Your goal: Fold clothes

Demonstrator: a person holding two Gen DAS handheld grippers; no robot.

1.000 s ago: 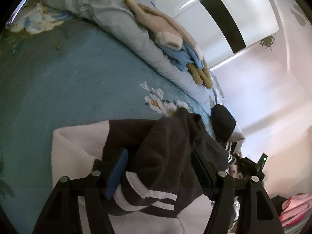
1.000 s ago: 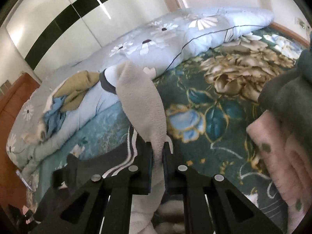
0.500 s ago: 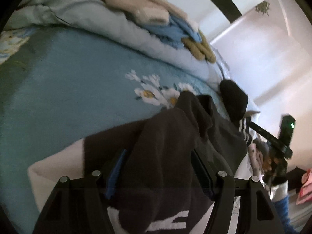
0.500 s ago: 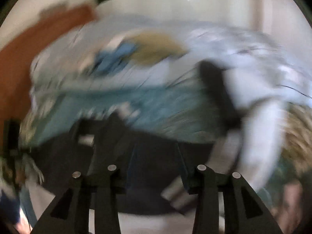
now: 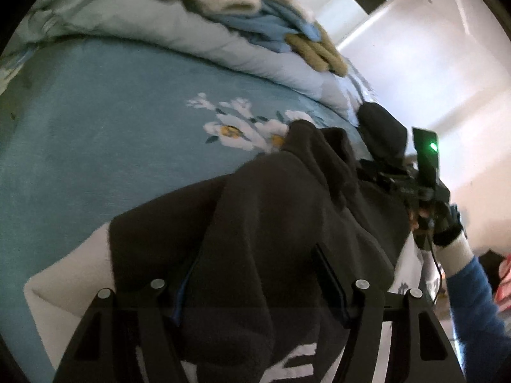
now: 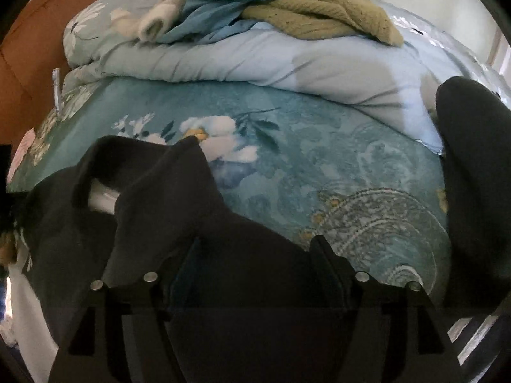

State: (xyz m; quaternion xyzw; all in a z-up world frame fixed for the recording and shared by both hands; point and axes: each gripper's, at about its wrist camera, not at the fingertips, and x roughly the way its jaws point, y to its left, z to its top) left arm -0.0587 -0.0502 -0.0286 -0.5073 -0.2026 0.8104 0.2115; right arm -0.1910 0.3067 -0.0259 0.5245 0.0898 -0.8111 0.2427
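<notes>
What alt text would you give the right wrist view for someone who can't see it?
The right tool hangs open over a dark garment lying rumpled on a teal floral bedspread. Behind it a pale blue quilt carries a heap of blue, olive and cream clothes.

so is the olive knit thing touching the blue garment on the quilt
Touching. The right wrist view shows the olive knit draped directly over the crumpled blue garment, with no gap between them, both piled on the light quilt.

Left wrist: close above the dark garment (image 5: 287, 223), angled down across the bed (image 5: 95, 127);
Right wrist: likewise;
Shared: garment, folded quilt (image 6: 255, 60).
</notes>
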